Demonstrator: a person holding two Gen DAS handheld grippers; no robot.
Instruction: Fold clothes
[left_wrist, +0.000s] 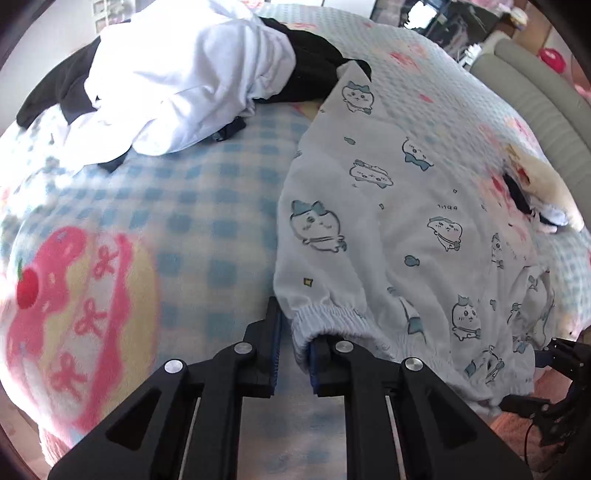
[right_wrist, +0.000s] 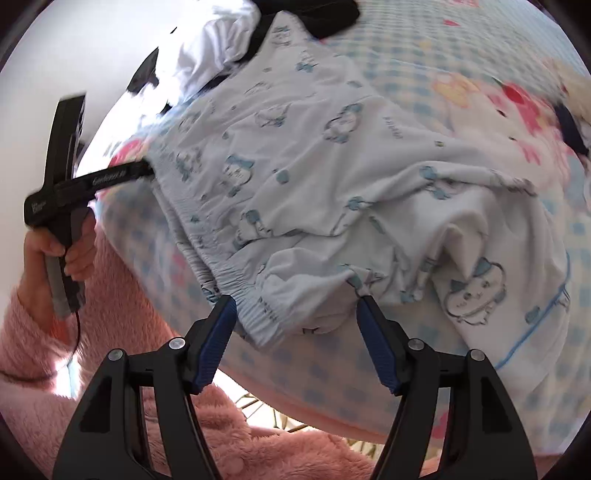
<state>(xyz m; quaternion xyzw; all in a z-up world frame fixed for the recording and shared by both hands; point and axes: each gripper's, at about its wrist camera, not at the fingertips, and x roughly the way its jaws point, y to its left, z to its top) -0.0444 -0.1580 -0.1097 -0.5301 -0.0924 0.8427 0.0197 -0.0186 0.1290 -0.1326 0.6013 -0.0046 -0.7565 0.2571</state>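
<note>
Pale pyjama trousers (left_wrist: 388, 206) with a blue cartoon print lie spread on the bed. Their elastic band (left_wrist: 332, 319) faces me. My left gripper (left_wrist: 295, 332) is narrowly open at the band's left corner. Its right finger (left_wrist: 321, 354) is tucked under the elastic, and blanket shows between the left pad and the cloth. In the right wrist view the same trousers (right_wrist: 332, 166) lie ahead. My right gripper (right_wrist: 295, 301) is wide open, with the band's (right_wrist: 255, 314) near corner lying between its fingers. The left gripper (right_wrist: 146, 170) touches the band's far end, held by a hand (right_wrist: 79, 254).
The bed carries a blue checked blanket (left_wrist: 207, 206) with pink and yellow figures. A heap of white clothes (left_wrist: 184, 74) and black clothes (left_wrist: 317, 48) lies at the far side. Small dark and cream items (left_wrist: 535, 199) sit at the right. A pink fleece sleeve (right_wrist: 110, 387) fills the near left.
</note>
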